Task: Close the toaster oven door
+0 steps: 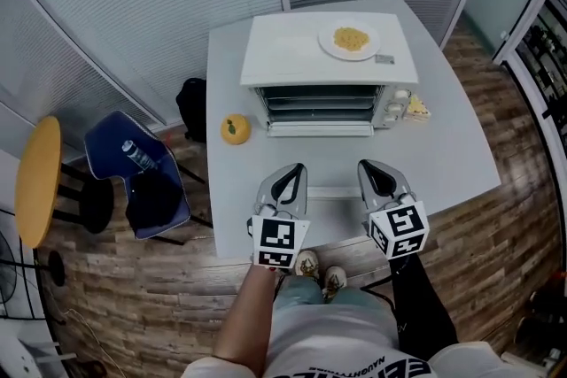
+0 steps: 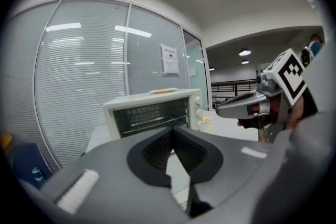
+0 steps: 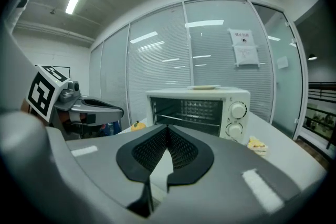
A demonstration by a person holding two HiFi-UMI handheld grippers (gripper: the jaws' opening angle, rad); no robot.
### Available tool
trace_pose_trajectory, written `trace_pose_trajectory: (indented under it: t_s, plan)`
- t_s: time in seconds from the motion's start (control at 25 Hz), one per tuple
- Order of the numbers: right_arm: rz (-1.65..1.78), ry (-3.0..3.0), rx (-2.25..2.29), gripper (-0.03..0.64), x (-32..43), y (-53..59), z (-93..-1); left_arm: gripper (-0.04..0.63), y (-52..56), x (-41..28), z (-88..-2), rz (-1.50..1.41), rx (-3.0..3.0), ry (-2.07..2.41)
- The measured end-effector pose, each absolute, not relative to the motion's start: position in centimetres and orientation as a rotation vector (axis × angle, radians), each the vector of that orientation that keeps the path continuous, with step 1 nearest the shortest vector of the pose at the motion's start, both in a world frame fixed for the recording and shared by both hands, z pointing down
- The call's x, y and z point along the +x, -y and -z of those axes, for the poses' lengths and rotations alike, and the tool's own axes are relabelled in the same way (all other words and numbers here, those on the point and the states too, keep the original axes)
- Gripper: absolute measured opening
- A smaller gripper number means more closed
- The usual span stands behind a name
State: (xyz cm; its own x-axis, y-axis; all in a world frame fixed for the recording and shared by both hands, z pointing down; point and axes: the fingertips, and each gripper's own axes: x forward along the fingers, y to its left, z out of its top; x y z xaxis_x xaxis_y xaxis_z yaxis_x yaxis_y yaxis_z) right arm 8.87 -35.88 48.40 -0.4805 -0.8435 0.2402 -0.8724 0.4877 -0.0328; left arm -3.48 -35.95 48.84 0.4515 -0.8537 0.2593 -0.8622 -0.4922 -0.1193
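Nearest, the left gripper (image 1: 292, 174) and the right gripper (image 1: 373, 169) are held side by side over the near edge of the grey tabletop (image 1: 452, 150), each with its fingers pressed together and nothing gripped. Beyond them the white toaster oven (image 1: 292, 57) is seen mid-tabletop, its door (image 1: 319, 129) lying open toward the grippers. A plate (image 1: 325, 42) of yellow food is set on its roof. An orange (image 1: 235, 129) is seen beside it on the left gripper's side, and a small yellow piece (image 1: 416, 108) on the other.
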Motion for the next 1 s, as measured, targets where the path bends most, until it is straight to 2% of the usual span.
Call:
trace_pose_trajectory:
  t_s: [0.48,1.0]
  plan:
    - [-0.437,2.374,1.314,0.002,6.3,33.8,-60.5,0.055,34.0,-3.6,-60.6,-0.611,2.505,1.341]
    - [-0.587,2.264,1.216,0.002,5.9,30.8,-67.9,0.055,30.9,-3.4,-67.7,-0.715,2.397,1.206]
